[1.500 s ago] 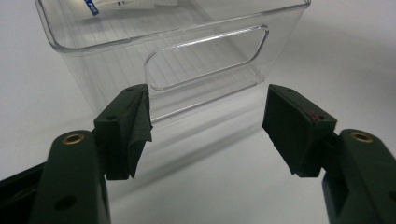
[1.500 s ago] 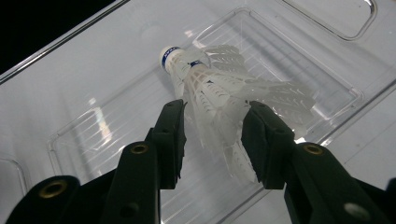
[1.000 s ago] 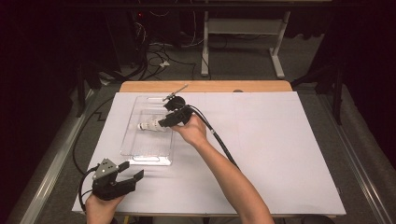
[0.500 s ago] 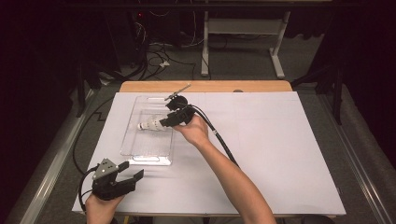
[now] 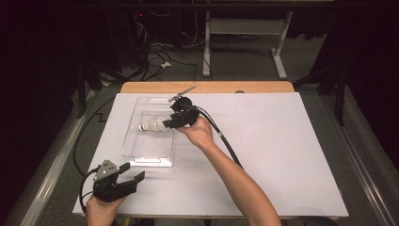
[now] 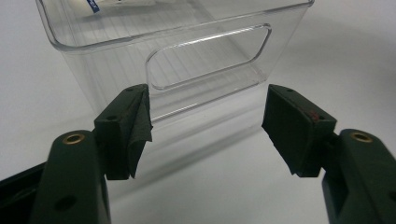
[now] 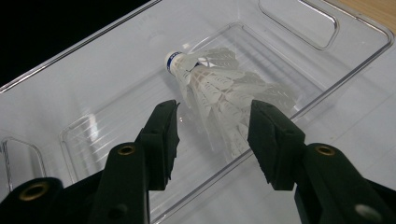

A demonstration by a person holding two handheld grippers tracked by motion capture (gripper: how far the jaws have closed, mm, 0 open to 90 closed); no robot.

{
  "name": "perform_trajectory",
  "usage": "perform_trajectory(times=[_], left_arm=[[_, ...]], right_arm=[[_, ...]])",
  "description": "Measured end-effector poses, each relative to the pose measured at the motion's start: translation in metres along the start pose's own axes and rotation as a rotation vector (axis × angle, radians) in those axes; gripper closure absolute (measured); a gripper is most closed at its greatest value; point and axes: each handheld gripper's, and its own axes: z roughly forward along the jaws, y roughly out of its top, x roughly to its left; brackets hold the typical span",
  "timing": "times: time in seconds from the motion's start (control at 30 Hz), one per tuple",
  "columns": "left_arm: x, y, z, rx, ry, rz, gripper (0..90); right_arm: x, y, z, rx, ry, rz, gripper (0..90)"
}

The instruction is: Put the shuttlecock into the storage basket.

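I see the white feathered shuttlecock [image 7: 212, 88] lying inside the clear plastic bin [image 5: 141, 155] on the tabletop. My right gripper [image 7: 212, 135] has just been opening; its fingers are spread around the feathers. My left gripper [image 6: 205, 126] rests near the bin, fingers spread.
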Motion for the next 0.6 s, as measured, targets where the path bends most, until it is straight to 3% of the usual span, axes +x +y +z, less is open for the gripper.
perform_trajectory(times=[0.23, 0.6], left_arm=[[0.0, 0.0, 0.0, 0.002, -0.001, 0.002, 33.3], [0.0, 0.0, 0.001, 0.004, 0.003, 0.002, 33.3]], right_arm=[[-0.001, -0.005, -0.008, -0.038, 0.01, 0.002, 52.8], [-0.008, -0.014, -0.022, -0.047, -0.006, 0.002, 52.8]])
